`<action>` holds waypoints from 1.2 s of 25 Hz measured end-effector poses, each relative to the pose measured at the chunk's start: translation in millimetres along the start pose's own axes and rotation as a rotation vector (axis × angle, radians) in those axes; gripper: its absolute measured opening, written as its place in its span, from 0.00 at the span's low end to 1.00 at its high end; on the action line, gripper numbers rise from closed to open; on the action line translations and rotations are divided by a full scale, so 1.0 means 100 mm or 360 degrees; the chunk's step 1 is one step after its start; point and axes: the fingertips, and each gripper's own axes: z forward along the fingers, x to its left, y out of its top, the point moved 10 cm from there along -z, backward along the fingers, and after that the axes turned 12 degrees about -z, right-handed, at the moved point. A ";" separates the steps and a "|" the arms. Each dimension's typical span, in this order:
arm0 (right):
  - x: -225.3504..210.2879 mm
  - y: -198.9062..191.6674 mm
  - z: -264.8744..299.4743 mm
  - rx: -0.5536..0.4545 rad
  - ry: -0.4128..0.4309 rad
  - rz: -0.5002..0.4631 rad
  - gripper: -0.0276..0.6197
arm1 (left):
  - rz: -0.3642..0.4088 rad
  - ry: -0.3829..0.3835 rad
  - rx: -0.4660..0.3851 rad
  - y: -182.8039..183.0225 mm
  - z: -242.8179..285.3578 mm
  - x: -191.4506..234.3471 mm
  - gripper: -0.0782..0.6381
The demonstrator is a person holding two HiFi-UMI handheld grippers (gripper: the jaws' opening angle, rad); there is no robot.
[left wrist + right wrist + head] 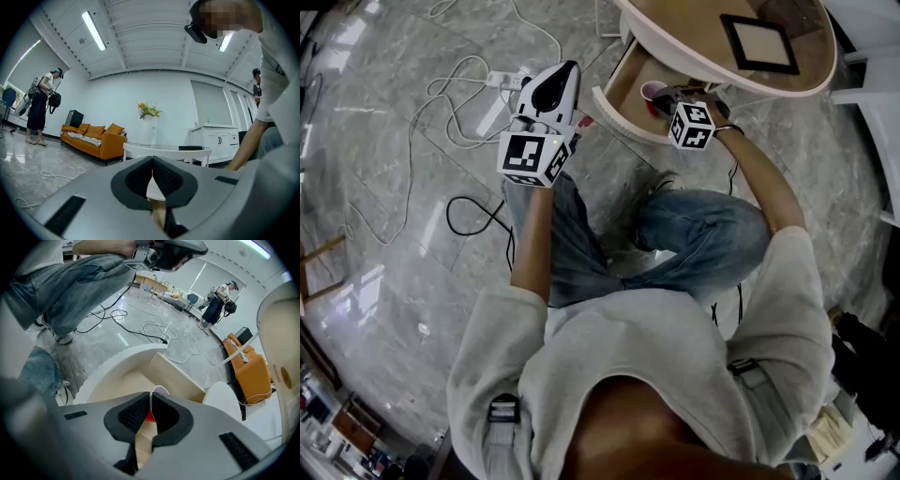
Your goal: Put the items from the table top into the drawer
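My right gripper (664, 97) (150, 405) is shut on the rim of a red cup (652, 91) (158, 391) with a pale lip. It holds the cup tilted over the open wooden drawer (622, 97) (123, 381) of the round white table (694, 37). A black framed flat item (759, 43) lies on the table top. My left gripper (565, 73) (152, 172) is shut with nothing between its pads. It points level, out over the floor to the left of the drawer.
A white power strip and loose cables (502, 80) lie on the marble floor beyond my left gripper. The person's jeans-clad legs are below the drawer. The left gripper view shows an orange sofa (91, 138), a white cabinet (213, 139) and a standing person (42, 105).
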 end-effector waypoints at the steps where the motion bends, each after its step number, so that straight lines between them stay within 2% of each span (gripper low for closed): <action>1: 0.03 -0.01 0.01 -0.0001 0.0011 0.0009 0.10 | -0.0003 0.0003 0.0000 0.00 0.00 0.00 0.13; 8: 0.17 -0.06 0.02 -0.0012 0.0075 0.0074 0.10 | -0.0011 -0.0024 0.0013 -0.04 0.06 -0.02 0.13; 11: 0.20 -0.07 0.00 -0.0019 0.0140 0.0099 0.24 | -0.0014 -0.0030 0.0009 -0.04 0.08 -0.03 0.13; 16: 0.24 -0.04 -0.17 -0.0063 0.0147 0.0157 0.30 | -0.0030 -0.0041 0.0008 -0.07 0.10 -0.03 0.13; 20: 0.18 0.12 -0.48 -0.0182 0.0030 0.0219 0.29 | -0.0037 -0.0060 0.0005 -0.09 0.12 -0.03 0.13; 26: -0.02 0.49 -1.20 -0.0398 -0.0232 0.0261 0.14 | -0.0064 -0.0092 0.0019 -0.13 0.19 -0.04 0.13; 30: -0.15 0.68 -1.67 -0.0484 -0.0410 0.0240 0.09 | -0.0076 -0.0122 0.0037 -0.17 0.20 -0.07 0.13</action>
